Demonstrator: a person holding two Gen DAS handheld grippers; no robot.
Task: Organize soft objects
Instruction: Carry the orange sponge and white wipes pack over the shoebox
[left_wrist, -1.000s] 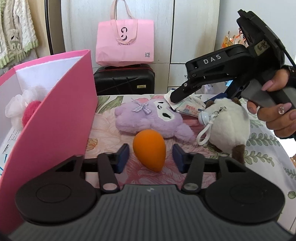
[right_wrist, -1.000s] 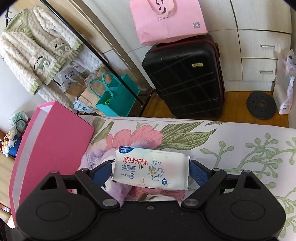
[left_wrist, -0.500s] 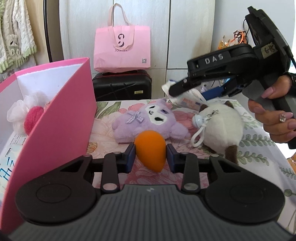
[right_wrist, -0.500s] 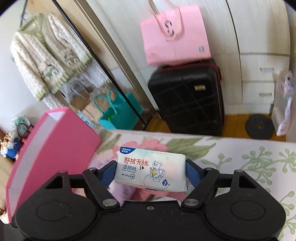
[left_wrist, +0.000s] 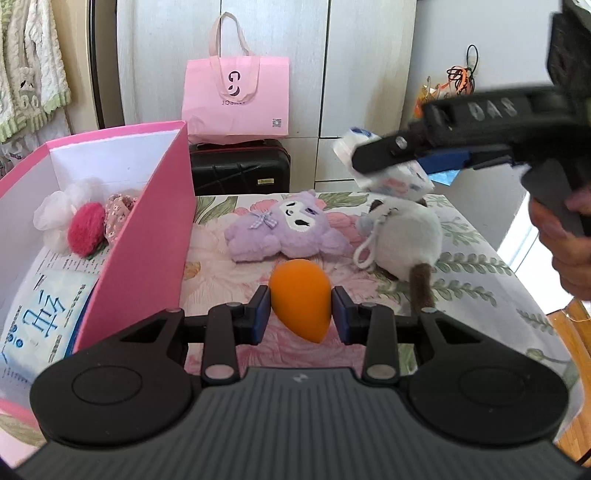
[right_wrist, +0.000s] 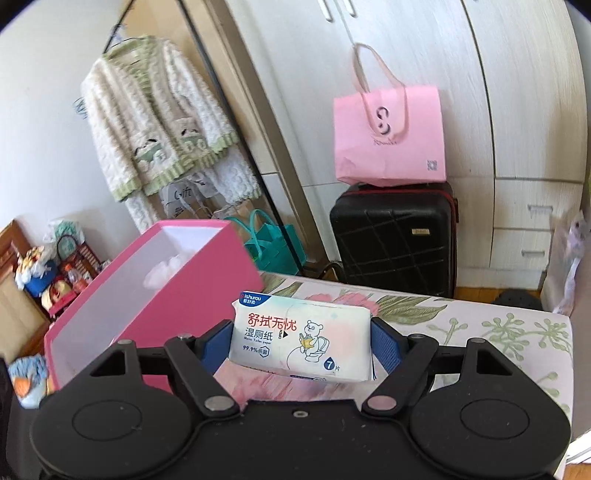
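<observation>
Both tongs have closed and come up off the floral tabletop (left_wrist: 480, 280) since the earlier frames: my left tongs (left_wrist: 300, 309), which stood apart around the orange sponge (left_wrist: 300, 297), are now pinched on its sides, and my right tongs (right_wrist: 301, 341), jaws having just closed in, grip the wet-wipe pack (right_wrist: 301, 341) by its short ends and carry it in the air. Seen from the left wrist, the pack now hangs above the white plush (left_wrist: 406, 236) instead of lying by it

Next, I judge, both loads go into the pink box (left_wrist: 147, 229) on the left. To do it well I'd take them in one at a time, lifting each clear of the tall near wall before lowering, and let go only once the thing is well inside. The sponge is squashy and tapers to a point, so I'd keep the squeeze steady and avoid tilting, or it may slip out. The pack is held wide and only at its ends, so it could sag or twist

Inside the box already sit a red pompom (left_wrist: 86, 229), something white and fluffy, a floral scrunchie (left_wrist: 118, 216) and a blue-printed packet (left_wrist: 44, 317), leaving bare floor in the middle. The purple plush (left_wrist: 284, 230) and the white one still wait on the tabletop. My right tongs must cross over the left side to reach the box, so the two could collide
</observation>
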